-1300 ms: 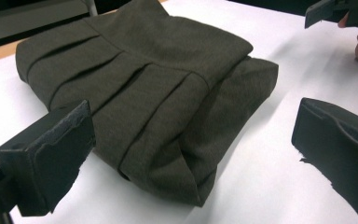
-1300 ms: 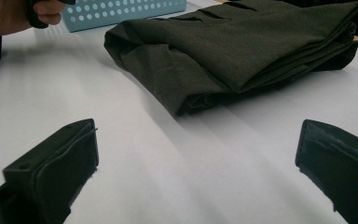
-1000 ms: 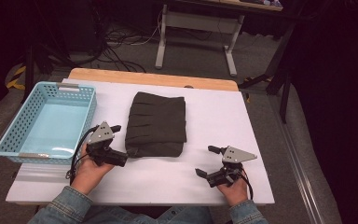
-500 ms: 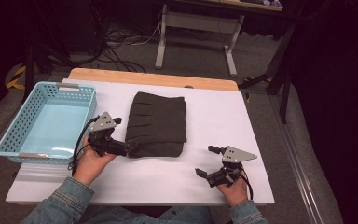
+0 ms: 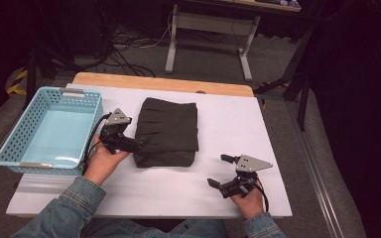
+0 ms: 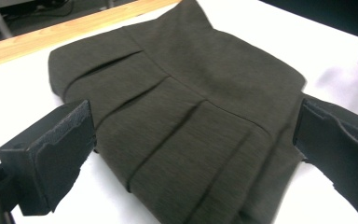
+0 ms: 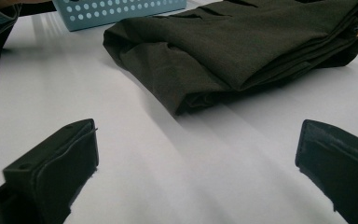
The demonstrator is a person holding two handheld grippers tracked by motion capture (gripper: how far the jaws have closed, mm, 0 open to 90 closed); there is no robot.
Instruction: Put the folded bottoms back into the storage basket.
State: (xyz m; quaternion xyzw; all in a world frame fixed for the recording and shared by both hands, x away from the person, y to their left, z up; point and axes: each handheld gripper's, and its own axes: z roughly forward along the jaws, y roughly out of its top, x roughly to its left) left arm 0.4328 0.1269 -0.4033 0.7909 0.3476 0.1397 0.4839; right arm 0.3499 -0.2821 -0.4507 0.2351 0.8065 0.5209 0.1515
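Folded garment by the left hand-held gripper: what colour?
Dark olive-grey, pleated folded garment; clearest in the left gripper view.

A dim room: grey floor strewn with cables, white-legged desk frame behind

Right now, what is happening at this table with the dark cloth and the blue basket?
A person works at a white table with a hand-held gripper in each hand. The left hand-held gripper is open at the left edge of a folded dark garment, its jaws on either side of the cloth but not closed. The right hand-held gripper rests open on the table, apart from the garment. A light blue basket stands to the left with nothing in it.
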